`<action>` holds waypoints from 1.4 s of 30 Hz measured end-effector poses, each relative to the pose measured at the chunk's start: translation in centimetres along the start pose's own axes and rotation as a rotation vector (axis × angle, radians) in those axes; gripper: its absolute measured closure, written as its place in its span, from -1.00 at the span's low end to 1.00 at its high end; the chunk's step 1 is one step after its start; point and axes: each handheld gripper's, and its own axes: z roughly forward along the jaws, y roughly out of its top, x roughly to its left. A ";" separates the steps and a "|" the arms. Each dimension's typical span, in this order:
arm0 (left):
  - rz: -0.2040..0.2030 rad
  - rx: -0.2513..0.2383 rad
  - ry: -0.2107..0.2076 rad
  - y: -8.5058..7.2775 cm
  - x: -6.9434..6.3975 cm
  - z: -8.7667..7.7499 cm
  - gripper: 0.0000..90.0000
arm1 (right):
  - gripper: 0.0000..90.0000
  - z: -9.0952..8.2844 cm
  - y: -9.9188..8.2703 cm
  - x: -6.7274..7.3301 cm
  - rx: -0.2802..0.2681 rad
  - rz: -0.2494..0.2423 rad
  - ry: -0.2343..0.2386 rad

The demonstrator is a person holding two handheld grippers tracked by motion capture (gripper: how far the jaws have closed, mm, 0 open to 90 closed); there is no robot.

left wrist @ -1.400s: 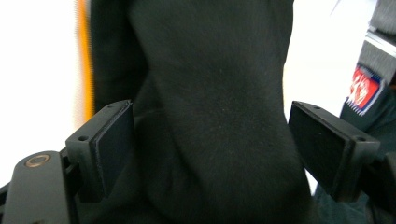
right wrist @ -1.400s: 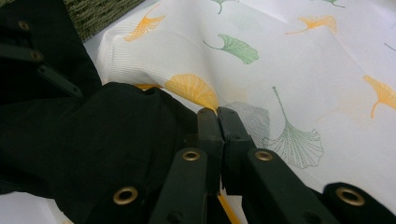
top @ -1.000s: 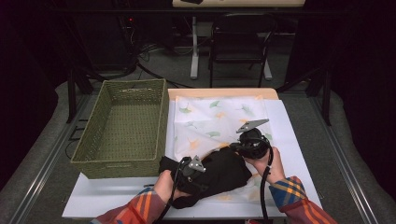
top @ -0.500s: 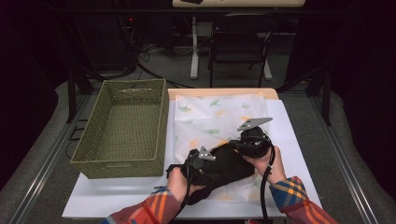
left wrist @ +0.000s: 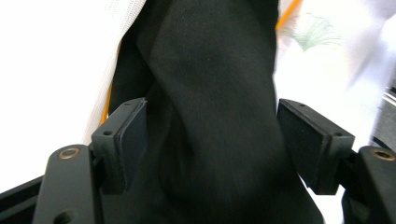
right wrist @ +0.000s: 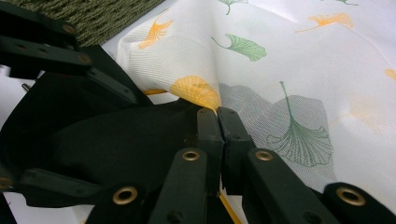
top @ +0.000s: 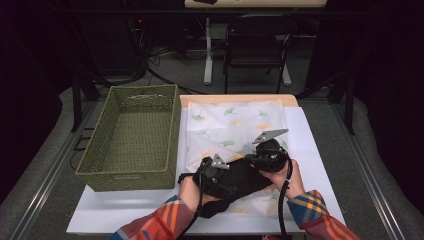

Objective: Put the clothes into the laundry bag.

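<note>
While the right hand-held gripper (right wrist: 218, 116) is clenched on the edge where the black garment (top: 240, 177) meets the leaf-print cloth (top: 235, 120), the left hand-held gripper (left wrist: 212, 140) has just been opening, and the garment lies between its jaws with the pads clear of the fabric. The garment lies on the cloth, on the bench (top: 125, 212), spanning the gap between the two hand-held grippers. The green woven basket (top: 132, 135) stands just beyond the left hand-held gripper. The step in hand appears to be re-gripping during folding or gathering. The next move likely calls for closing the left jaws on a firm fold, keeping the right grip steady.
</note>
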 end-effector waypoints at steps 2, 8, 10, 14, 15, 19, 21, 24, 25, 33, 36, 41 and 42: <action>0.016 -0.001 -0.009 -0.3 -0.1 -0.7 -0.49 | 0.98 -0.1 0.0 0.0 -0.001 0.004 -0.002; 0.040 0.024 -0.020 -1.9 -0.5 -1.9 -0.61 | 0.98 -0.1 0.0 0.0 0.000 0.006 -0.003; 0.050 0.035 -0.015 -2.6 -0.6 -2.1 -0.63 | 0.98 -0.1 0.0 0.0 0.002 0.007 -0.002; 0.062 0.065 -0.014 -4.0 -0.6 -1.9 -0.64 | 0.97 0.0 -0.1 -0.1 0.004 0.010 -0.003; 0.058 0.062 -0.020 -4.3 -0.5 -1.7 -0.63 | 0.97 0.0 -0.1 -0.1 0.003 0.006 -0.001; 0.079 0.067 -0.007 -4.6 -0.9 -0.3 -0.61 | 0.97 0.1 -0.1 -0.1 0.011 0.009 0.000; 0.078 0.070 -0.029 -4.6 -1.1 0.4 -0.57 | 0.97 0.1 -0.1 0.0 0.013 0.014 0.000; 0.069 0.053 0.003 -4.6 -1.0 1.1 -0.36 | 0.97 0.2 -0.1 0.0 0.011 0.008 0.001; 0.061 0.041 0.010 -4.6 -0.9 1.2 -0.26 | 0.97 0.2 -0.1 0.0 0.012 0.007 0.000; 0.009 0.004 -0.010 -4.6 -0.2 1.3 0.59 | 0.98 0.3 0.0 0.1 0.012 0.007 0.007; -0.018 -0.010 -0.020 -4.2 -0.1 1.0 0.67 | 0.98 0.3 0.0 0.1 0.010 0.006 0.007; -0.057 -0.029 -0.030 -3.3 0.0 0.7 0.73 | 0.98 0.1 0.2 0.2 0.000 0.013 0.011; -0.075 -0.030 -0.036 -3.2 0.0 0.8 0.73 | 0.98 0.1 0.2 0.2 -0.001 0.014 0.010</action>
